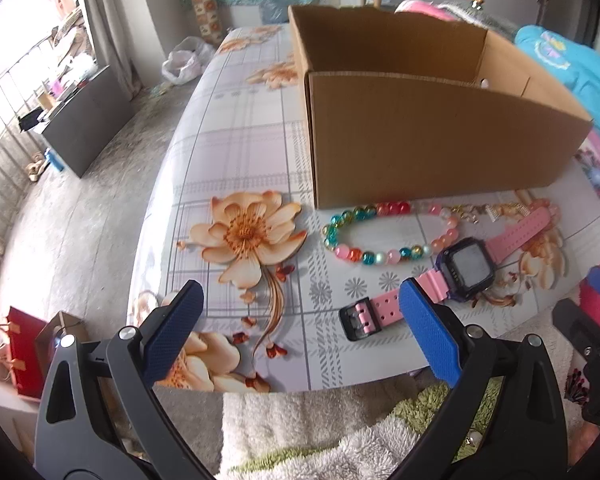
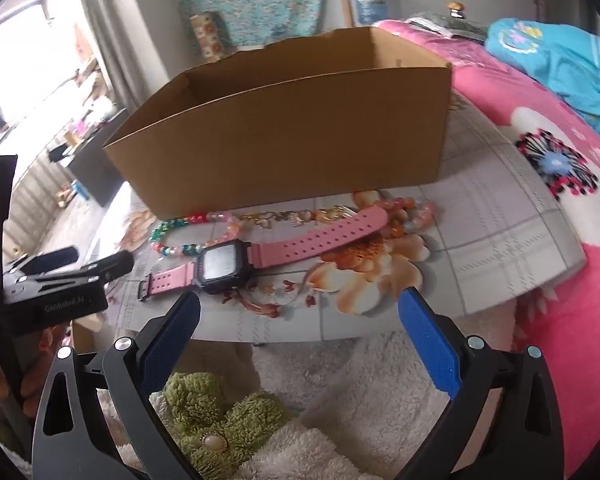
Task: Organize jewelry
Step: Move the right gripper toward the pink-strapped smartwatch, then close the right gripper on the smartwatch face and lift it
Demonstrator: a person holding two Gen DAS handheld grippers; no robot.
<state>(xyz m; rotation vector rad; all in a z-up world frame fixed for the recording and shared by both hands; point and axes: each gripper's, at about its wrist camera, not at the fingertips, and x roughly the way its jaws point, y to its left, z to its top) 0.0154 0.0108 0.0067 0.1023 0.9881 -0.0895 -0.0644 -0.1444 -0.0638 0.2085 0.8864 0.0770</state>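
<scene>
1. Left gripper (image 1: 300,320): jaws spread wide, holding nothing. I've got it hovering over the near edge of the table (image 1: 236,152); its right pad sits in front of the watch strap in view, and I can't tell whether they touch.
2. Right gripper (image 2: 300,328): also released, empty, hanging off the near table edge above a fluffy white rug (image 2: 360,380).
3. Pink watch (image 1: 466,266): lies flat on the floral tablecloth, dark face up, strap stretched out, buckle end toward me.
4. Beaded bracelet (image 1: 384,232): multicoloured loop just behind the watch, near the box's front wall.
5. Gold chain piece (image 2: 292,214): between bracelet and a second string of pinkish-orange beads (image 2: 410,210), which lies under the watch's far strap end.
6. Cardboard box (image 1: 440,136): open top, upright, directly behind the jewelry. Contents not visible.
7. Pink flowered blanket (image 2: 560,168) on the right.
</scene>
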